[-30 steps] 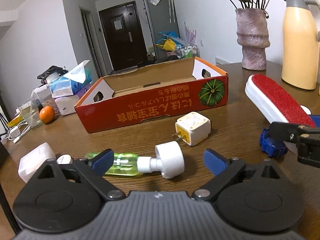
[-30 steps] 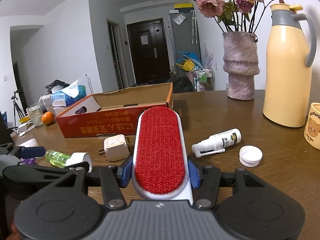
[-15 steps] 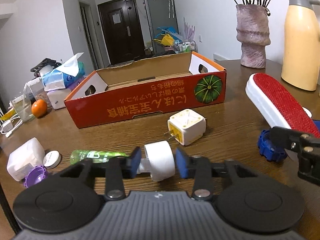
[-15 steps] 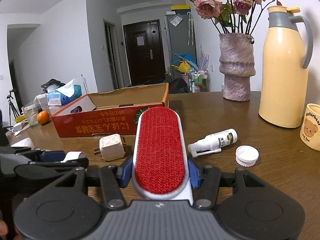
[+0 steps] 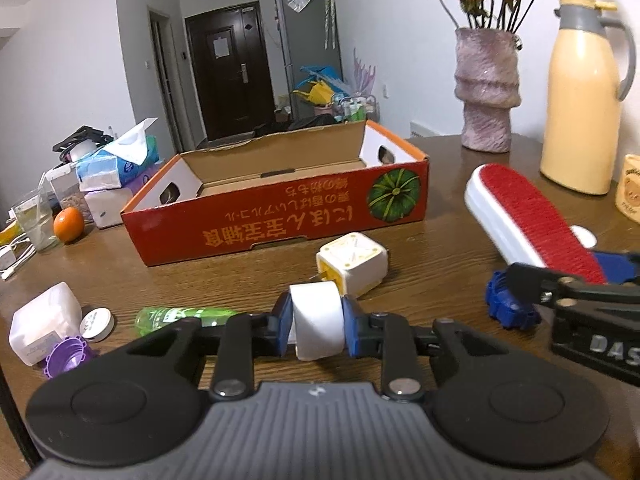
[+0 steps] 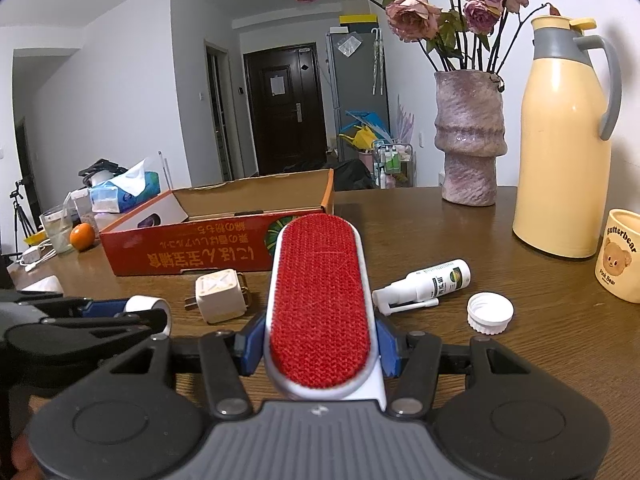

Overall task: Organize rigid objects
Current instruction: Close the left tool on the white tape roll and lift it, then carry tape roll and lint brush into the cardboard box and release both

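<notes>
On the brown wooden table (image 5: 248,280), clutter.

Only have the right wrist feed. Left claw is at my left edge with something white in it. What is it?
Observer: In the left wrist view the left claw is shut on the white cap of a green bottle, whose body runs out to the left.
Operator: Anything below my brush? Can't see under it.
Observer: Yes, a blue ridged cap lies below the lint brush, close to the right claw.
Operator: More loose items left of that bottle?
Observer: A white box, a white round lid and a purple cap, clustered together.
</notes>
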Tool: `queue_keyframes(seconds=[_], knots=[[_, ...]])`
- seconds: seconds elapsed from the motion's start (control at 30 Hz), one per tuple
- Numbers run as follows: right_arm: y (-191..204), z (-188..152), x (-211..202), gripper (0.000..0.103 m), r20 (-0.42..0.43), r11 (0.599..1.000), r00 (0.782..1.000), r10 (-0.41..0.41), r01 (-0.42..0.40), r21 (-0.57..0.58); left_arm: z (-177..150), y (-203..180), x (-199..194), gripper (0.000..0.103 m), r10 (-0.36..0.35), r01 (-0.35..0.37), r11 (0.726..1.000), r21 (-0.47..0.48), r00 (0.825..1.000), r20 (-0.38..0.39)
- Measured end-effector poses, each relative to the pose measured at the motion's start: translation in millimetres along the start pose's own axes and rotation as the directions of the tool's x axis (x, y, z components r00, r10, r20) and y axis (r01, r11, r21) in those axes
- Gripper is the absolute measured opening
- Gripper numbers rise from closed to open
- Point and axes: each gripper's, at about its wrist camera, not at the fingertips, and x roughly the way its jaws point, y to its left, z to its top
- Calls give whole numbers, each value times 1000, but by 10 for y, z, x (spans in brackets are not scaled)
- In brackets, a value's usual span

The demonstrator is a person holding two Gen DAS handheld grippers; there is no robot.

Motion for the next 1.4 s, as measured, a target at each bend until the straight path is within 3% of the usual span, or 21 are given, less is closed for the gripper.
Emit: queue_keyframes(seconds=[0.3,0.77,1.4], knots=[[-14,-1,-7,55,7,1000,1000,-8,7,18,72,25,-351,27,-56,58,998,-28,995,86],[104,66,-50,55,19,1000,1000,1,-1,27,198,285,-454,27,-46,51,997,-55,994,100],[402,483,66,55,52,1000,998,23,-22,-15,505,558,-297,27,-25,33,997,-69,993,113]])
